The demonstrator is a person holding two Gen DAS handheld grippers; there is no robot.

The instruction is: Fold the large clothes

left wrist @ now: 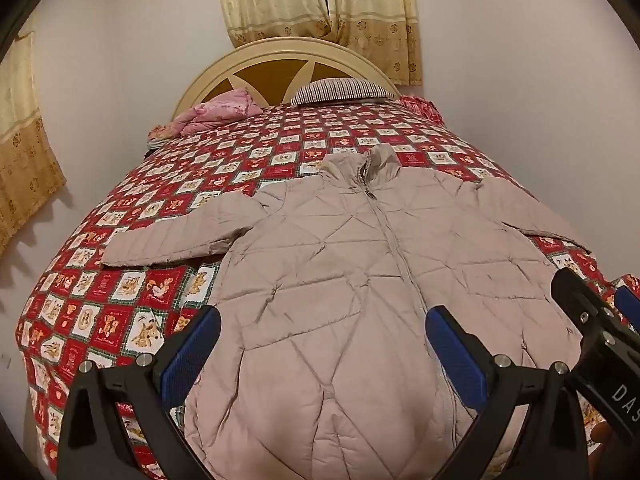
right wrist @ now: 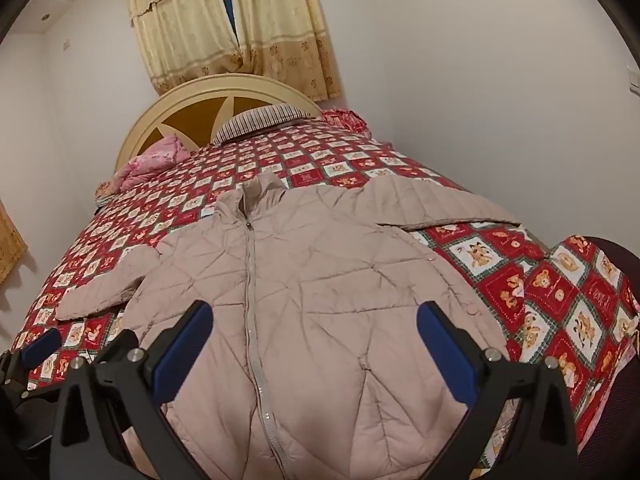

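A beige quilted zip-up jacket [left wrist: 352,264] lies flat, front up, on a bed, with its collar toward the headboard and both sleeves spread out; it also shows in the right wrist view [right wrist: 320,280]. My left gripper [left wrist: 322,326] is open and empty, hovering above the jacket's lower left half. My right gripper [right wrist: 314,322] is open and empty above the lower middle, around the zipper. The right gripper also shows at the right edge of the left wrist view [left wrist: 592,312]. The left gripper's blue fingertip [right wrist: 42,346] shows at the left edge of the right wrist view.
The bed has a red patchwork quilt [left wrist: 132,292] with bear prints. A pink folded blanket [left wrist: 218,114] and a striped pillow [left wrist: 340,90] lie by the cream headboard [left wrist: 280,50]. White walls flank the bed; curtains [right wrist: 236,28] hang behind.
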